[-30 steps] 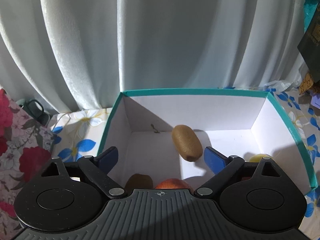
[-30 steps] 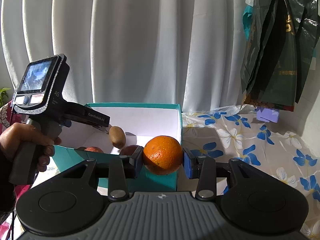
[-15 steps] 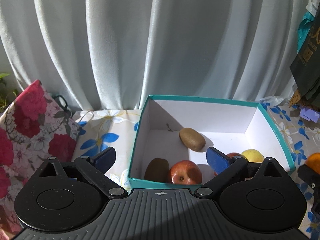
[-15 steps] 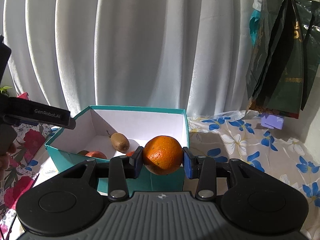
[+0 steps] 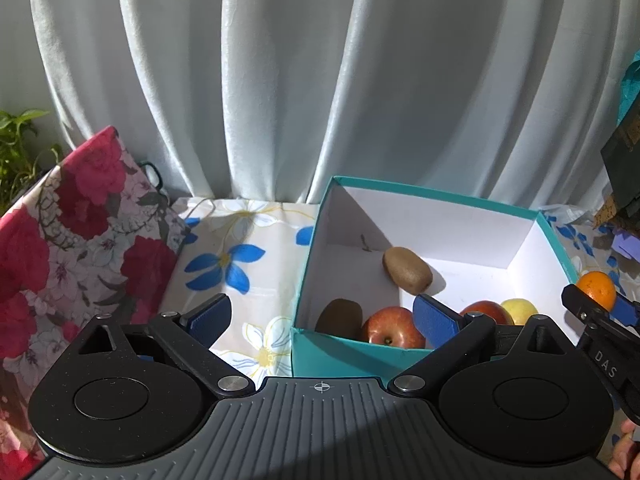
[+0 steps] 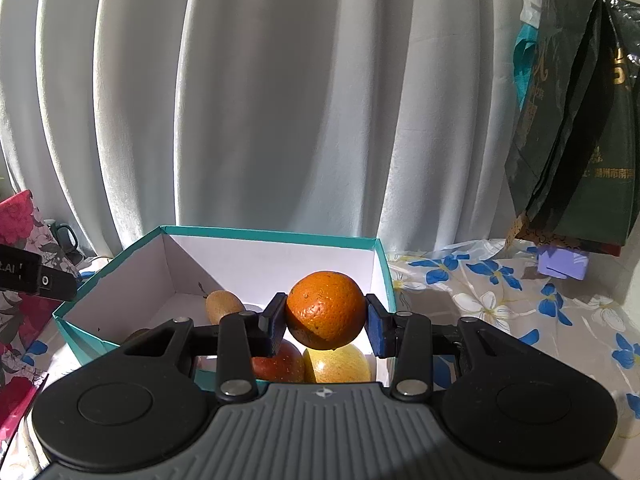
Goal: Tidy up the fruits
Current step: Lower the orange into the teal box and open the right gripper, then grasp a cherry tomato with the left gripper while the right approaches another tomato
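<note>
Right now the right gripper is clamped on a round orange fruit, blue pads pressing both sides, held over the near right part of an open teal cardboard box w/ white inside. Directly under it sit a red apple & a yellow apple; a brown fuzzy kiwi lies further back on the box floor. Left gripper has its jaws wide apart, nothing between them, hanging near the box's front left corner. From the left wrist view a second darker kiwi & another red apple rest against the front wall. Box stands on a cloth w/ blue flower print, white pleated curtain behind
</note>
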Demonstrator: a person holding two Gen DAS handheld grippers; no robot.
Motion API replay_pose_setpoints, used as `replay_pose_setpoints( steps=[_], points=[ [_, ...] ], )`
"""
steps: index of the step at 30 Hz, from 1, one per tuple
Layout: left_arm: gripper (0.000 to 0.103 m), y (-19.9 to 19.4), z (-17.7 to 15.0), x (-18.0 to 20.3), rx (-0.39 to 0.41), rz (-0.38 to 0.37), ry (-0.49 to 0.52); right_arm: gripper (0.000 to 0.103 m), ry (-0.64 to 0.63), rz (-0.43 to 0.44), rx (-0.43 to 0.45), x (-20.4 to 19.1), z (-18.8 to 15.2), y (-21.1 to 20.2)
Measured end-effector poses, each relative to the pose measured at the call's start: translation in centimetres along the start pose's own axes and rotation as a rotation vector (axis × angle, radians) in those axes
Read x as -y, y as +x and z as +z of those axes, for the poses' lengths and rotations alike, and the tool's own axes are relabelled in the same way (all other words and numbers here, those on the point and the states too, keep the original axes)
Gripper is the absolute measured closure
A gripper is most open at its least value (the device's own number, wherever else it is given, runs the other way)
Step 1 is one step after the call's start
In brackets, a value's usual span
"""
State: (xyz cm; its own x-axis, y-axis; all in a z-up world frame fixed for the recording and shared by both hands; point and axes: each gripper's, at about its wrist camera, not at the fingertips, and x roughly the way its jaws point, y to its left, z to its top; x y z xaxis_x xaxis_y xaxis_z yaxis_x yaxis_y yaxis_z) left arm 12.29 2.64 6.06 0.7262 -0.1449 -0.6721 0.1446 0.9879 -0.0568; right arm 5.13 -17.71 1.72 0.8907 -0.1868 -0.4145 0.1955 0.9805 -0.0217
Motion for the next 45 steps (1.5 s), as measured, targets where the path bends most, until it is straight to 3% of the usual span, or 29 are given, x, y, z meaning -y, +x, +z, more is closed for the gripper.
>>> replay_pose_setpoints(
  steps=[10,22,23,25,30,36,40,45],
  points=[
    [0.003,0.8,-0.2,-0.2,-0.037,0.026,0.004,0.063,0.007,0.001,-0.068,0.2,-1.2,3.3],
    [0.003,0.6,-1.0,-0.5,-0.052,0.024,0.010,0.063,-0.035,0.002,-0.112,0.0,-1.9,4.3],
    [0.003,0.5,-1.2,-0.5,-0.054,0.024,0.012,0.060,-0.041,0.003,-0.115,0.0,-1.8,4.3],
    [0.003,0.5,-1.5,-0.5,-0.060,0.018,0.019,0.044,-0.052,-0.014,-0.107,-0.1,-1.6,4.0],
    [0.003,0.1,-2.9,-0.2,-0.069,0.017,0.068,0.026,-0.011,0.005,-0.065,0.4,-0.8,1.8],
    [0.003,-0.6,-6.2,1.0,-0.072,-0.006,0.175,0.006,0.042,-0.026,0.060,2.2,-0.3,-5.0],
    [0.003,-0.6,-8.9,1.6,-0.104,-0.061,0.218,0.004,0.084,-0.053,0.075,3.6,-1.9,-9.9],
    [0.004,-0.4,-11.5,2.5,-0.119,-0.078,0.270,0.004,0.087,-0.092,-0.011,4.0,-4.6,-12.5]
  ],
)
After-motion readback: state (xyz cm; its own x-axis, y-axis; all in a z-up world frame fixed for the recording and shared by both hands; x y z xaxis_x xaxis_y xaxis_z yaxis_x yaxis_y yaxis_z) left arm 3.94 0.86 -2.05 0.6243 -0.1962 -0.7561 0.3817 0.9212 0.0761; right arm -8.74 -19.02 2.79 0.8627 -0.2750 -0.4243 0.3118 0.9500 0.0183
